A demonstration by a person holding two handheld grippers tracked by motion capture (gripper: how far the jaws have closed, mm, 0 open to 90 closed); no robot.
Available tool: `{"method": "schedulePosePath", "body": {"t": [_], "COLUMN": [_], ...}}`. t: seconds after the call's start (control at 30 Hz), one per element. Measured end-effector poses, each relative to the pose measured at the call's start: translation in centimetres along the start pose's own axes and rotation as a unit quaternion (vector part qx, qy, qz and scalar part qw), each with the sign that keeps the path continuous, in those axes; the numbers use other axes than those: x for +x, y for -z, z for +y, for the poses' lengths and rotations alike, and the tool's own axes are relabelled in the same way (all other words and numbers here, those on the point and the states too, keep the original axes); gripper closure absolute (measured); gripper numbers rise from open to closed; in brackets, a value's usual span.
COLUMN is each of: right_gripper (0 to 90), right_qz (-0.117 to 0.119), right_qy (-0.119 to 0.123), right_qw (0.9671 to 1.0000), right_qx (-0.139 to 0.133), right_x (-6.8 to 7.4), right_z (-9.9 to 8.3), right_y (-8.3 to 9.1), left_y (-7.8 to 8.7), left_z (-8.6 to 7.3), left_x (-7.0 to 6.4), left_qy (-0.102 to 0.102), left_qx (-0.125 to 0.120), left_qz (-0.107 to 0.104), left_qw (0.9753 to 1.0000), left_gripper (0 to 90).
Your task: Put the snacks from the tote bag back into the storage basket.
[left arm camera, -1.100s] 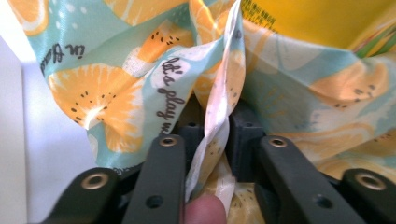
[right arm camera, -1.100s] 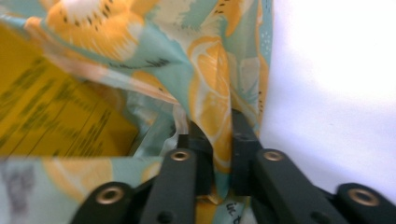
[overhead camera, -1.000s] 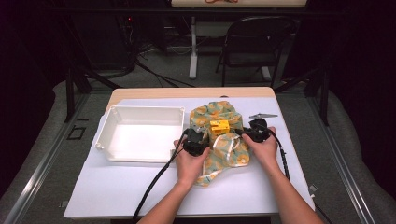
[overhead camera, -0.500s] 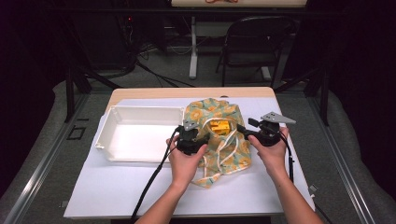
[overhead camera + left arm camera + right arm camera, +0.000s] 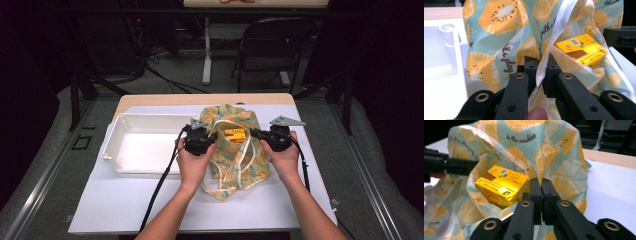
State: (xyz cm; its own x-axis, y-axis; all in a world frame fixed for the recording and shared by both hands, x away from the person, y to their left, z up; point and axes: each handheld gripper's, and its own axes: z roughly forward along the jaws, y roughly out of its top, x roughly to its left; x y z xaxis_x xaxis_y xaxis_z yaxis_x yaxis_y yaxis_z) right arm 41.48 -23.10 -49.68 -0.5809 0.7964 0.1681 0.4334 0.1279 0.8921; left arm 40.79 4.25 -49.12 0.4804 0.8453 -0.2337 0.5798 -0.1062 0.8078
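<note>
White plastic tray [image 5: 142, 145] is sitting at the left of the high view, empty, its right rim just beside the left tongs [image 5: 207, 136]. Those tongs are pinching the pale drawstring [image 5: 541, 67] and the bag's left rim. At frame centre the citrus-print fabric bag [image 5: 235, 150] is now being held open wider than half a second ago, when its mouth was less spread; the yellow carton [image 5: 234, 133] is sitting exposed inside. Judgement: the mouth is being stretched so the carton can come out. To the right, the right tongs [image 5: 256, 133] are pressed together on the bag's right rim. White tabletop [image 5: 300, 200] at lower right is lying bare, its edge near the right forearm; the tray offers open room at left.
</note>
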Motion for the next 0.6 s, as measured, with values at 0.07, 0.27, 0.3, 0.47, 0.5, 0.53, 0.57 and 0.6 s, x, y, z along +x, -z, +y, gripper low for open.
{"method": "schedulePosePath", "body": {"t": [0.07, 0.27, 0.3, 0.47, 0.5, 0.53, 0.57, 0.6], "right_gripper": [90.0, 90.0, 90.0, 90.0, 89.9, 89.7, 89.6, 89.5], "right_qz": [-0.022, -0.054, -0.053, -0.052, -0.055, -0.058, -0.053, -0.055], "right_qy": [0.011, -0.042, -0.047, -0.034, -0.032, -0.032, -0.034, -0.031], "right_qw": [0.9996, 0.9976, 0.9974, 0.997, 0.9964, 0.9956, 0.9952, 0.9944], "right_qx": [0.009, 0.012, 0.014, 0.046, 0.056, 0.067, 0.075, 0.085], "right_x": [-0.3, -3.4, -3.6, -4.0, -4.2, -4.4, -4.7, -4.8], "right_z": [0.2, 0.6, 0.6, 0.0, -0.3, -0.7, -1.0, -1.4], "right_y": [-0.4, -1.9, -2.2, -4.3, -4.8, -5.1, -5.5, -5.8], "left_y": [-0.1, -1.8, -2.3, -4.1, -4.4, -4.5, -4.6, -4.6], "left_z": [0.0, -1.1, -1.4, -2.5, -2.7, -2.9, -3.1, -3.2], "left_x": [0.2, -0.8, -1.2, -2.2, -2.3, -2.4, -2.5, -2.6], "left_qy": [0.003, -0.018, -0.02, -0.034, -0.039, -0.043, -0.054, -0.061], "left_qx": [-0.001, 0.032, 0.035, 0.058, 0.062, 0.065, 0.067, 0.067], "left_qz": [0.003, 0.002, 0.003, 0.03, 0.038, 0.044, 0.049, 0.054], "left_qw": [1.0, 0.9993, 0.9992, 0.9973, 0.9966, 0.996, 0.9951, 0.9945], "left_gripper": [85.9, 86.5, 86.2, 86.4, 86.9, 87.4, 87.6, 87.6]}}
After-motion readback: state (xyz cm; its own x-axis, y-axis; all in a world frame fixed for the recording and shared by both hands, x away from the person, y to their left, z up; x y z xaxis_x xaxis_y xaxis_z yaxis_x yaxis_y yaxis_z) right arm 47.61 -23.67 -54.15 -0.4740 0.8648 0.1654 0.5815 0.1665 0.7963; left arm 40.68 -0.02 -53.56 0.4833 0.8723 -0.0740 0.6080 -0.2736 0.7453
